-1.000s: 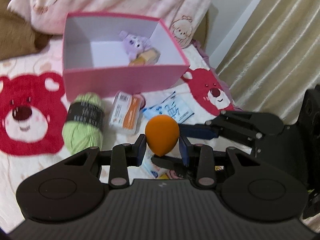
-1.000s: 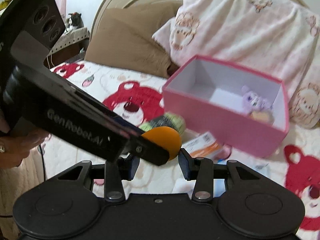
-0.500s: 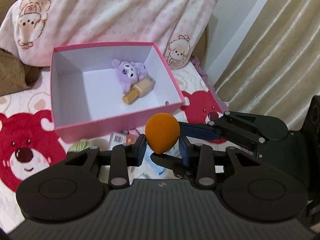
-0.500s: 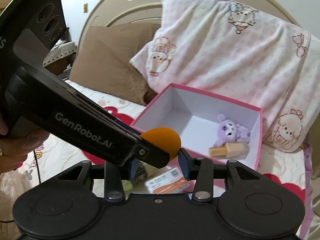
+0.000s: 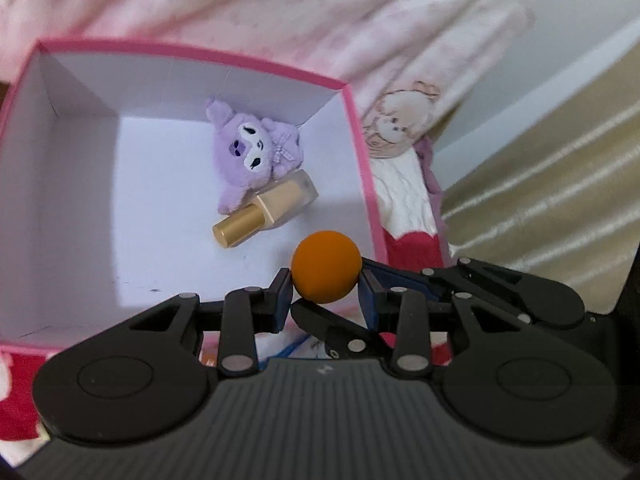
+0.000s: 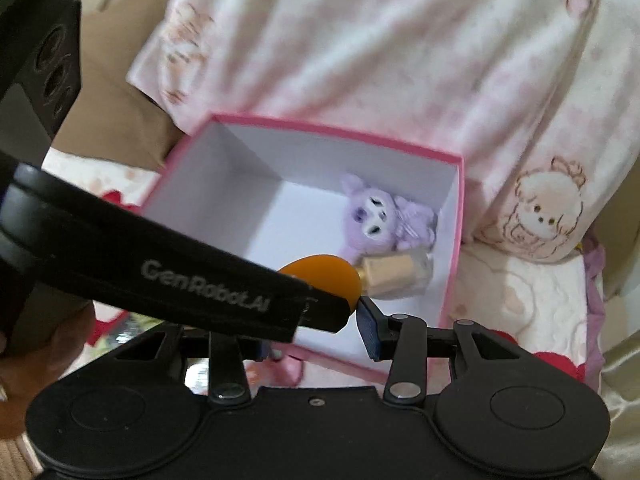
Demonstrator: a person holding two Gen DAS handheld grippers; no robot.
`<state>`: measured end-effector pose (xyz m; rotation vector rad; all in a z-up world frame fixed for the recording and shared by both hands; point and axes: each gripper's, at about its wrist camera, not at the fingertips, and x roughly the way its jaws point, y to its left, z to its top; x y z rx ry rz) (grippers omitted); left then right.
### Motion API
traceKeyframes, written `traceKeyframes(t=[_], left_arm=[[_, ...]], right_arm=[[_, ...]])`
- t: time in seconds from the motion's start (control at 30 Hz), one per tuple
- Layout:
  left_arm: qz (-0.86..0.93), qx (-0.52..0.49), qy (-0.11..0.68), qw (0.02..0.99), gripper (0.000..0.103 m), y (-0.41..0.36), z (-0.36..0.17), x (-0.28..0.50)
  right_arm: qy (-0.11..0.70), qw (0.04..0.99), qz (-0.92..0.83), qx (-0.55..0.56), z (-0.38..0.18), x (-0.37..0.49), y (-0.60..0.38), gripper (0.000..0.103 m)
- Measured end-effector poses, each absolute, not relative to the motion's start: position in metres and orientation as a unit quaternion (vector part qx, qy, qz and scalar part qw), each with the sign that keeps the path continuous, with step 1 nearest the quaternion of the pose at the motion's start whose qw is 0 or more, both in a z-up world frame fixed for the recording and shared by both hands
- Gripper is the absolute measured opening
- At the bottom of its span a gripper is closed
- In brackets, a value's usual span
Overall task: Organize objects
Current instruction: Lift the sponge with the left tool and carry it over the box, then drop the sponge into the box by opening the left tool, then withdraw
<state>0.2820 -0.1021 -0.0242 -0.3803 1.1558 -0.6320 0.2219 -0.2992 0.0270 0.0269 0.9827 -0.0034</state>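
- Bedding (image 5: pixel 404 184) printed with red bears lies under a fleecy pink blanket (image 6: pixel 400 60); ribbed beige curtain (image 5: pixel 560 184) beside.
- Pink cardboard box (image 5: pixel 356 128) holds a fuzzy purple plush (image 5: pixel 252 152) and a gold-capped bottle (image 5: pixel 268 208).
- Left gripper (image 5: pixel 325 286) and right gripper (image 6: pixel 316 316) both clench the smooth orange egg-shaped sponge (image 5: pixel 326 272) above the box.

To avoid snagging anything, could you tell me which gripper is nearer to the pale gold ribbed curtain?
Right. The right gripper reaches in from the side of the pale gold ribbed curtain; the left gripper sits farther from it, above the pink cardboard box.
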Motion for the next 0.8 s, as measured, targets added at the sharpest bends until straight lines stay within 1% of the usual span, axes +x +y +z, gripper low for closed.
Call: traceKeyframes(t=[0.2, 0.4, 0.53, 0.63, 0.73, 0.8], left_arm=[[-0.282, -0.2, 0.551, 0.759, 0.034, -0.113, -0.053, 0.303], [-0.277, -0.202, 0.559, 0.755, 0.032, -0.122, -0.064, 0.314], [-0.276, -0.211, 0.564, 0.749, 0.032, -0.123, -0.067, 0.318], [-0.273, -0.192, 0.554, 0.763, 0.033, -0.122, -0.06, 0.314], [-0.27, -0.156, 0.542, 0.78, 0.042, -0.119, -0.045, 0.302], [-0.273, -0.132, 0.532, 0.791, 0.044, -0.114, -0.031, 0.291]], right_arm=[[0.512, 0.859, -0.004, -0.019, 0.007, 0.25, -0.314, 0.047], [0.515, 0.855, -0.011, -0.056, -0.004, 0.26, -0.317, 0.047], [0.512, 0.857, -0.013, -0.058, -0.007, 0.259, -0.32, 0.047], [0.499, 0.865, -0.011, -0.053, -0.006, 0.248, -0.323, 0.047], [0.483, 0.875, -0.005, -0.034, -0.001, 0.231, -0.322, 0.049], [0.466, 0.884, 0.004, -0.02, 0.006, 0.216, -0.318, 0.052]])
